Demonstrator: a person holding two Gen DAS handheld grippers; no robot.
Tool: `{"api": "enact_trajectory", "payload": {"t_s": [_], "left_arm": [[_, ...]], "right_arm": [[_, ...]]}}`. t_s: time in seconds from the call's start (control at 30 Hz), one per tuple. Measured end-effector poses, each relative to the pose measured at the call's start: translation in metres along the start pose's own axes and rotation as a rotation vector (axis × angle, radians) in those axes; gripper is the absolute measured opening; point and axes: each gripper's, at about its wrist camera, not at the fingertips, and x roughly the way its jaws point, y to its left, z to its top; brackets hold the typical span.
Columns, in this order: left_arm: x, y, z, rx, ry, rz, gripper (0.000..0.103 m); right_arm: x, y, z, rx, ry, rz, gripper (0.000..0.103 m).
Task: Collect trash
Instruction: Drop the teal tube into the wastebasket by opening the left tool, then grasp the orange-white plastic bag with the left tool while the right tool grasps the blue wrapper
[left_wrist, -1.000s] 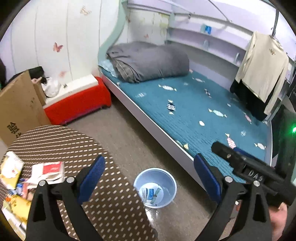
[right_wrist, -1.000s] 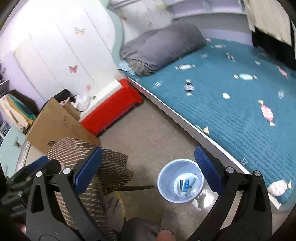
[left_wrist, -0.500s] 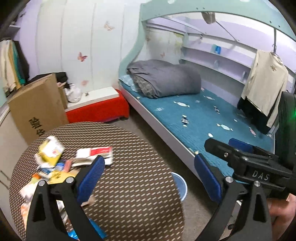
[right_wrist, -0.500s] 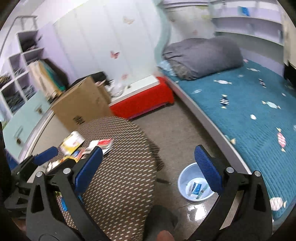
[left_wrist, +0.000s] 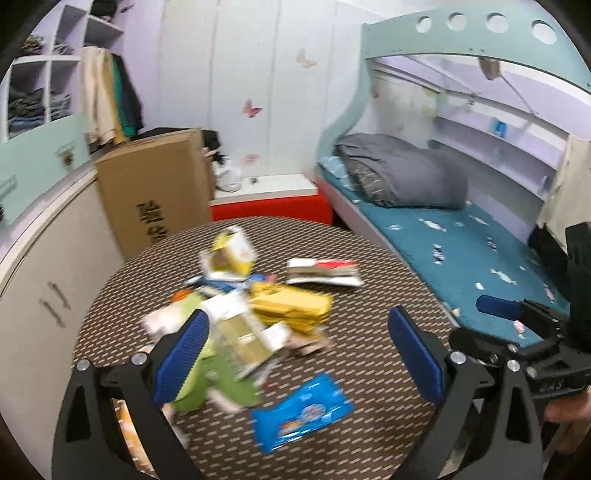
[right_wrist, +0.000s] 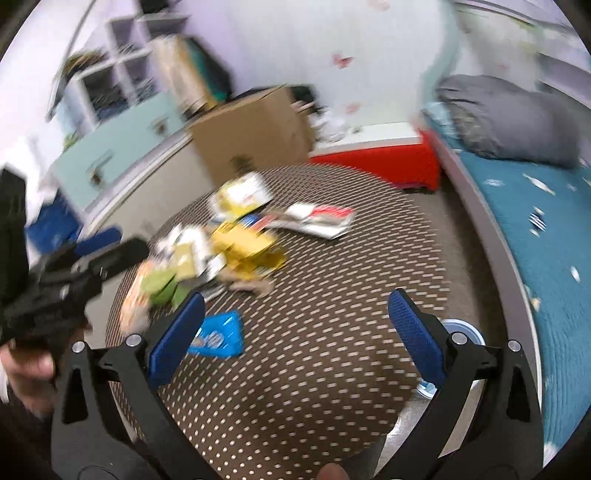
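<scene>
A pile of trash lies on a round brown dotted table (left_wrist: 369, 280): yellow cartons (left_wrist: 291, 306), a green wrapper (left_wrist: 221, 380), a blue packet (left_wrist: 301, 411) and a red-and-white packet (left_wrist: 323, 271). My left gripper (left_wrist: 297, 350) is open and empty above the pile's near edge. My right gripper (right_wrist: 293, 334) is open and empty above the table, right of the blue packet (right_wrist: 218, 336). A light blue bin (right_wrist: 463, 330) on the floor shows past the table's right edge. The right wrist view is blurred.
A bed with a teal cover (left_wrist: 461, 251) and grey duvet (left_wrist: 402, 177) runs along the right. A cardboard box (left_wrist: 155, 192), a red bench (left_wrist: 269, 210) and a white cabinet (left_wrist: 40, 266) stand behind and left of the table.
Both views swung up and left from the floor bin to the table. The trash pile has come to the centre and nearer. Both grippers stayed open.
</scene>
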Motion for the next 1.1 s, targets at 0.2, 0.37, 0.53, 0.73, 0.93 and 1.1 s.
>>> {"api": "enact_trajectory", "payload": {"t_s": [0.2, 0.37, 0.53, 0.73, 0.93, 1.1], "left_arm": [[0.005, 0.049, -0.031, -0.020, 0.043, 0.047, 0.095], [0.011, 0.084, -0.062, 0.005, 0.092, 0.096, 0.095], [0.029, 0.122, -0.088, -0.004, 0.174, 0.139, 0.095], [0.062, 0.150, -0.095, -0.077, 0.274, 0.030, 0.067], [0.057, 0.154, -0.090, -0.089, 0.261, -0.016, 0.044], [0.040, 0.158, -0.100, -0.101, 0.254, 0.037, 0.044]], "right_arm": [[0.052, 0.040, -0.017, -0.209, 0.145, 0.089, 0.097], [0.087, 0.070, -0.031, -0.362, 0.240, 0.106, 0.097], [0.103, 0.082, -0.034, -0.412, 0.273, 0.117, 0.097], [0.120, 0.092, -0.031, -0.472, 0.322, 0.156, 0.097], [0.144, 0.108, -0.024, -0.585, 0.376, 0.250, 0.097], [0.156, 0.125, -0.031, -0.696, 0.390, 0.261, 0.070]]}}
